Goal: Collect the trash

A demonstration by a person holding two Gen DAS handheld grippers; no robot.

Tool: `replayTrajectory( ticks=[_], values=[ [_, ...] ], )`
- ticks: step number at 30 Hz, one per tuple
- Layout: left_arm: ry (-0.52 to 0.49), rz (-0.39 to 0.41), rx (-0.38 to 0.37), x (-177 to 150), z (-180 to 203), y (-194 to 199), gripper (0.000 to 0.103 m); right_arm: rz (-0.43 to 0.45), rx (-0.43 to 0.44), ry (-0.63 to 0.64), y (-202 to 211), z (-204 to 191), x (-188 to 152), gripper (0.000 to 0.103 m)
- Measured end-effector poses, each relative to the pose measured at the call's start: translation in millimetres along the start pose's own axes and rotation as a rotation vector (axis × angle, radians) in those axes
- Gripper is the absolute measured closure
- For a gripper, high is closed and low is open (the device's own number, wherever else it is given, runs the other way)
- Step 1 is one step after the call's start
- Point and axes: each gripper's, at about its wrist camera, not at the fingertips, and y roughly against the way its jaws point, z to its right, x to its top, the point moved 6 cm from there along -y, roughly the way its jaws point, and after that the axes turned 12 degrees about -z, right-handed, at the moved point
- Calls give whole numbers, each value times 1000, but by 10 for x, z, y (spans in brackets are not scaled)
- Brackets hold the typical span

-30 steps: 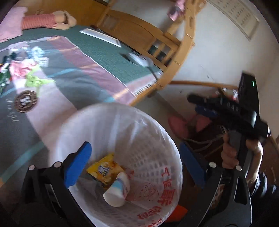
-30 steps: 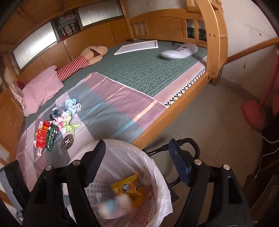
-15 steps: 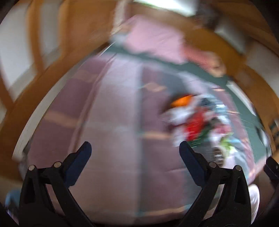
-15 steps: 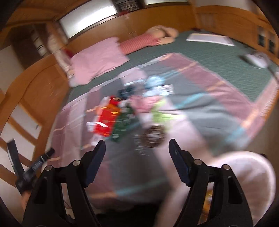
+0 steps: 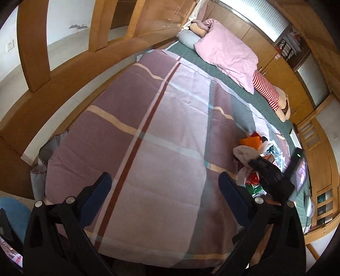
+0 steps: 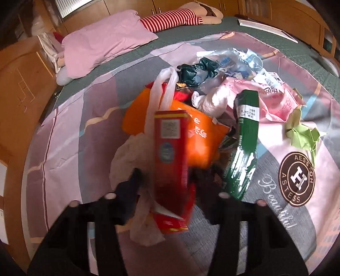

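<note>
A pile of trash (image 6: 212, 99) lies on the striped bedspread (image 6: 63, 127): a red carton (image 6: 170, 152), an orange bag (image 6: 197, 135), a green packet (image 6: 246, 131), a white plastic bag (image 6: 129, 161), a pink bag (image 6: 274, 99) and crumpled green paper (image 6: 303, 133). My right gripper (image 6: 167, 180) is low over the pile, jaws closing with the red carton between them; a thin gap still shows at the left pad. From the left wrist it appears as a black shape (image 5: 269, 176) over the trash (image 5: 252, 148). My left gripper (image 5: 164, 180) stands open over bare bedspread (image 5: 148, 138), holding nothing.
A pink pillow (image 6: 106, 40) and a striped stuffed doll (image 6: 170, 20) lie at the head of the bed. The wooden bed rail (image 5: 63, 70) curves along the left side. A white flat board (image 6: 265, 26) rests at the far right. The trash basket is out of view.
Both cameras swung away from the white trash basket to the bed. My right gripper dropped onto the trash pile and narrowed its jaws around the red carton. My left gripper stayed open.
</note>
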Motion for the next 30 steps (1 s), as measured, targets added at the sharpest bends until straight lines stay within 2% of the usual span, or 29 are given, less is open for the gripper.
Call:
replayTrajectory(
  ticks=[1,4,7,8,10,12,13,14,15,17,18,19,21,22,25,26,28,30],
  values=[
    [14,-3,-2,1,-9,-14,4,7,25,-15,44,13,-28,81],
    [55,-2,-22,-4,-55,-9,4,15,160,-19,286,-8,-175,81],
    [100,21,-12,1,-172,45,4,9,327,65,563,-156,-385,81],
    [117,29,-7,0,-222,66,4,-29,407,117,604,-253,-477,81],
    [162,43,1,7,-344,95,4,-169,568,198,562,-442,-687,81],
    [209,49,-1,6,-461,118,4,-394,738,249,413,-653,-966,81],
    [223,50,-1,5,-490,126,4,-490,774,274,337,-740,-1088,81],
    [237,49,1,4,-520,126,4,-566,733,310,227,-813,-1226,81],
    [242,45,3,1,-533,115,4,-573,675,325,170,-820,-1262,78],
    [241,29,7,-5,-525,79,4,-571,563,331,75,-785,-1266,63],
    [240,19,5,-6,-515,52,4,-566,544,295,49,-731,-1211,43],
    [238,9,3,-14,-499,23,4,-549,534,253,51,-666,-1161,28],
    [225,-20,-1,-38,-457,-57,4,-449,509,157,109,-465,-937,28],
    [216,-39,-4,-52,-429,-103,4,-381,466,124,163,-355,-829,28],
    [167,-108,-28,-119,-272,-276,4,-112,350,28,463,43,-431,28],
    [147,-141,-42,-158,-204,-344,4,-47,309,19,526,121,-318,28],
    [141,-184,-59,-229,-136,-440,4,18,234,28,519,186,-138,28],
    [160,-195,-57,-260,-124,-475,4,27,211,40,430,172,-60,28]
  ],
)
